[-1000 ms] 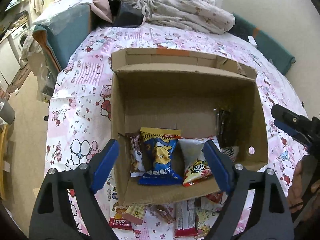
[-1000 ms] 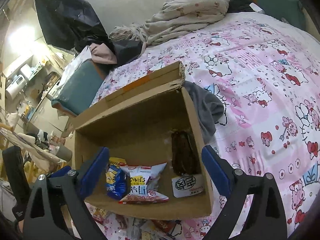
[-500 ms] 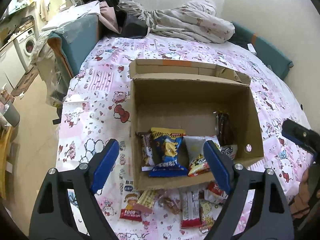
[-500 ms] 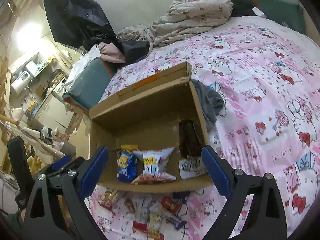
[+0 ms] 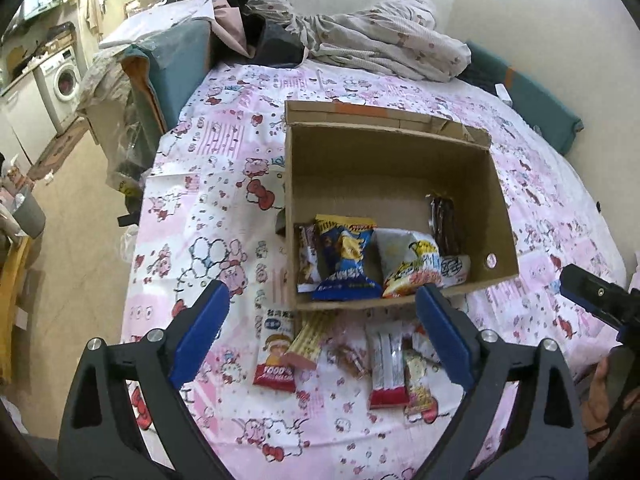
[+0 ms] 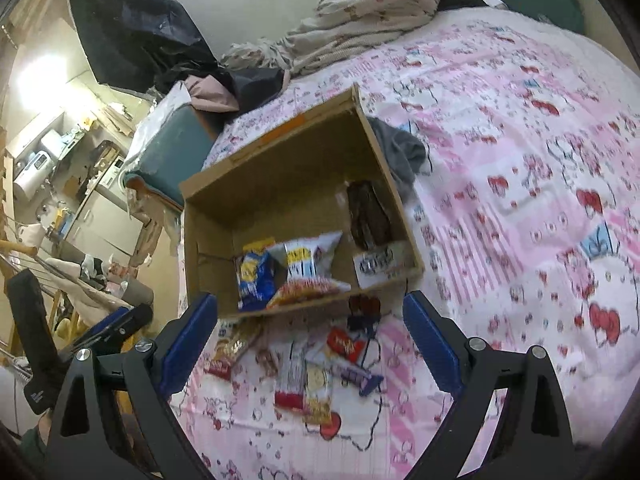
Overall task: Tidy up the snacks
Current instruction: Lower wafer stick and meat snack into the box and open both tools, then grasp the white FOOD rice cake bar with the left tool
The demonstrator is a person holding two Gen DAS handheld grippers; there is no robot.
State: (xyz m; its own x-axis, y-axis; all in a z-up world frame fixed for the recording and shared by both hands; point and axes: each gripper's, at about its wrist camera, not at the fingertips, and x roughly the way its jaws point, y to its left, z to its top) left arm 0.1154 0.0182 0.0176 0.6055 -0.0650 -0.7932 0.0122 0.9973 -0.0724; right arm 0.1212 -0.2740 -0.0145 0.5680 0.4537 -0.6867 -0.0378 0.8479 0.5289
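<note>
Blue-padded left gripper (image 5: 320,332) fills the bottom of the left wrist view, jaws wide apart and holding nothing. They have just been opening wider, and nothing sits between the pads except snacks lying well below on the bedsheet (image 5: 224,208). Right gripper (image 6: 310,340) at the bottom of its own view is likewise spread and empty.

Loose snacks come next, in a row at lower centre just in front of the cardboard box (image 5: 500,216): red-and-white rice-cake pack (image 5: 276,354), wafer stick (image 5: 308,340), red-ended bar (image 5: 386,372), yellow packet (image 5: 418,388). Right wrist view also shows a red heart pack (image 6: 346,346) and a purple bar (image 6: 356,376). My read: these are staged at the box's near wall for short pick-and-drop moves.

Inside the box at mid frame, packs stand leaning against the near wall: blue chip bag (image 5: 346,256), white-and-yellow bag (image 5: 412,266), dark brown pack (image 5: 446,224) along the right wall. Far half of the box is bare cardboard, so there is room left.

Far end, top of frame: crumpled blanket (image 5: 380,48), washing machine (image 5: 64,76) at upper left.

Versus the earlier frames: both cameras sit further back. The box looks smaller and higher in frame, and the whole loose row is now visible where before it was cut off at the bottom edge. Likely both are pulling back to pick the next item.
</note>
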